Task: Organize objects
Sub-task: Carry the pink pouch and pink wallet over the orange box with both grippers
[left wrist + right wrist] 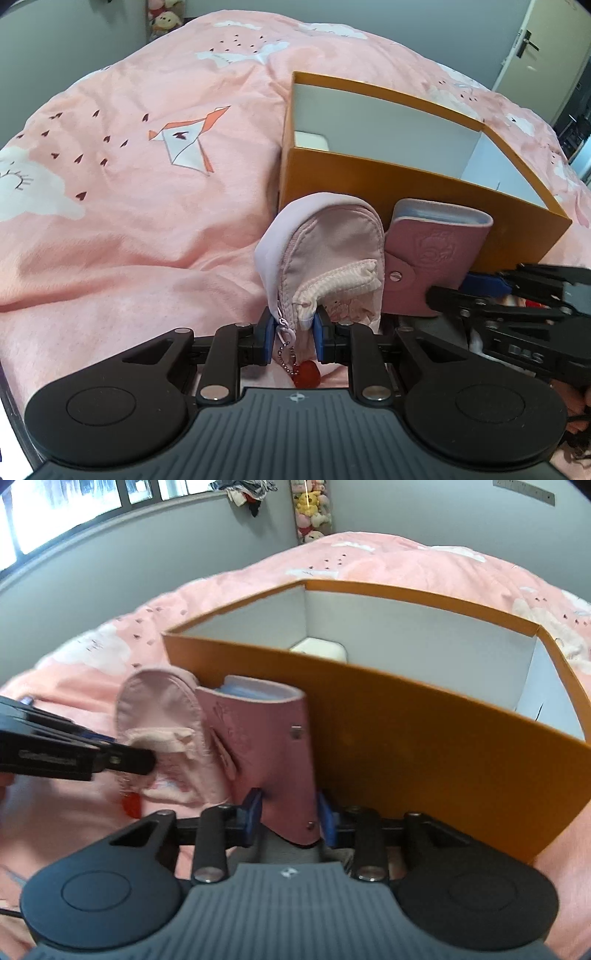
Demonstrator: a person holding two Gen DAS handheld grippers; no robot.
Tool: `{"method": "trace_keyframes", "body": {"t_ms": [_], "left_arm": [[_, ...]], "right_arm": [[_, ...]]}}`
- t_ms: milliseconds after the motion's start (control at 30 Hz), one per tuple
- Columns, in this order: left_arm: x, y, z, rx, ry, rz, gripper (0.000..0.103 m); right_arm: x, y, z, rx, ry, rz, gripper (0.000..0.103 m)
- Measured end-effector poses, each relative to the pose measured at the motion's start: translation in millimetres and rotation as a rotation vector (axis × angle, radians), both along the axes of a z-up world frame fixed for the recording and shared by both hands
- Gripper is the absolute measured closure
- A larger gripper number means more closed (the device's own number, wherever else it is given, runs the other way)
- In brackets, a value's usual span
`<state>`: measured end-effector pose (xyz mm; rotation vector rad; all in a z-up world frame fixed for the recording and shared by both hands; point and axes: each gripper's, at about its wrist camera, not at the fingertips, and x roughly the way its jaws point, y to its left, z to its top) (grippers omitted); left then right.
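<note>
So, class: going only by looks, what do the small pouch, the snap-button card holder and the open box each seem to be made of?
Pouch: pale pink woven fabric, matte; stitched seams, soft creases and a zip show it.
Card holder: pink leather or imitation leather, faint sheen; an embossed figure and metal snap suggest it.
Box: probably stiff card, smooth orange outside, white inside; thin, straight walls.
</note>
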<state>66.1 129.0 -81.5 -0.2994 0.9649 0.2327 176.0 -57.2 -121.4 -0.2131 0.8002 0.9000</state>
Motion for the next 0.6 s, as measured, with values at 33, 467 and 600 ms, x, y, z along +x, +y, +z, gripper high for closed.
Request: {"method": "trace_keyframes", "body": {"t_ms": [33,467,600], "left_arm": [[0,1,0,-0.003,0.001,0.006,0.08],[-3,2,0,0.0,-0.009,0.014,0.08],[-4,3,0,-0.003,-0.019,0.015,0.08]], "right_arm": [[-2,-1,2,0.002,0.003,0.014,0.076],[-48,36,12,-0.07,-0.169,0.102,0.074],[-47,40,14,-0.056,-0.181,0.071,0.082]]}}
